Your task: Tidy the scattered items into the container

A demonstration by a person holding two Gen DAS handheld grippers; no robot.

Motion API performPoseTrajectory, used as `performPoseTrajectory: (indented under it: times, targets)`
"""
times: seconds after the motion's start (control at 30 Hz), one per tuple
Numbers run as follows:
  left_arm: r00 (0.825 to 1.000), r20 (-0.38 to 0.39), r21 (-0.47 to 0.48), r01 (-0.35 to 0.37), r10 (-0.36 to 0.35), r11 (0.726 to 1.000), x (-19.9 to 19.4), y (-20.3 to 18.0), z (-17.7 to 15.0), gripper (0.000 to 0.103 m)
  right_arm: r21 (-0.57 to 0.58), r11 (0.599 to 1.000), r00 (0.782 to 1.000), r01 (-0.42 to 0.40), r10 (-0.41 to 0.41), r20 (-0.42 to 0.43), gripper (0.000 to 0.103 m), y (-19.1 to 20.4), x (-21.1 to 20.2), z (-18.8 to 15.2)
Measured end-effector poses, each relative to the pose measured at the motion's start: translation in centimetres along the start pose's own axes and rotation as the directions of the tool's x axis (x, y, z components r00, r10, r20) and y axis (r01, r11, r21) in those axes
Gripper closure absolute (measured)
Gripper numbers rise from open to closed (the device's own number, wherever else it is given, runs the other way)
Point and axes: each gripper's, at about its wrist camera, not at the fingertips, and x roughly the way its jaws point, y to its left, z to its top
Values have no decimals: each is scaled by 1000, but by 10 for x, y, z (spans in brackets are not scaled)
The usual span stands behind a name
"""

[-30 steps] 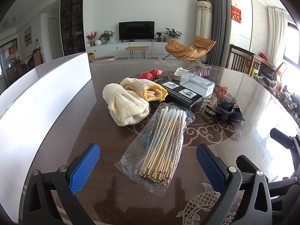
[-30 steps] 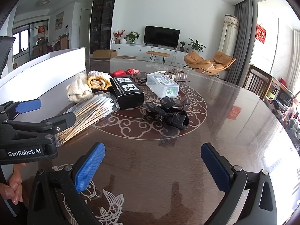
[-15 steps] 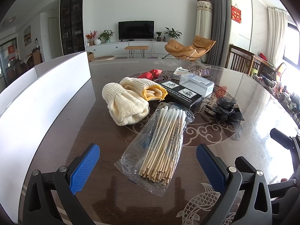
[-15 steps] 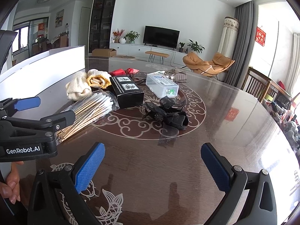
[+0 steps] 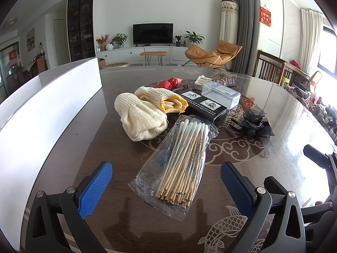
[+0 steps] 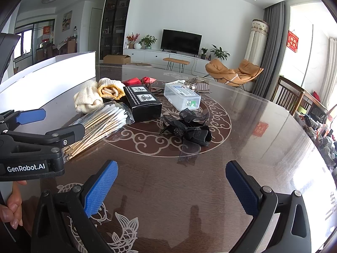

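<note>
A clear bag of cotton swabs (image 5: 181,158) lies on the dark table just ahead of my open left gripper (image 5: 166,187), its near end between the blue pads. Behind it sit cream knitted gloves (image 5: 145,111), a black box (image 5: 202,104), a clear plastic case (image 5: 221,93), a red item (image 5: 170,82) and a black bow hair clip (image 5: 253,124). The white container (image 5: 50,105) runs along the left. My right gripper (image 6: 171,189) stands open over bare table, short of the black bow (image 6: 189,128). The swabs (image 6: 101,126), box (image 6: 143,102) and case (image 6: 182,97) show there too.
The left gripper's body (image 6: 31,147) and a hand (image 6: 11,206) fill the left edge of the right wrist view. Small metallic clips (image 5: 226,78) lie far back on the table. Wooden chairs (image 5: 271,67) stand beyond the right table edge.
Both grippers stay open. The views have barely shifted; the right gripper has edged slightly forward toward the items.
</note>
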Motion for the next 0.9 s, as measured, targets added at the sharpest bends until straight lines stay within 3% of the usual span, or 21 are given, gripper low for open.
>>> performPoseTrajectory:
  times: [0.9]
  targets:
    - [1000, -11, -3, 19, -19, 1000, 1, 0, 0, 0, -4, 1000, 1000, 5, -5, -3, 1, 1, 0, 0]
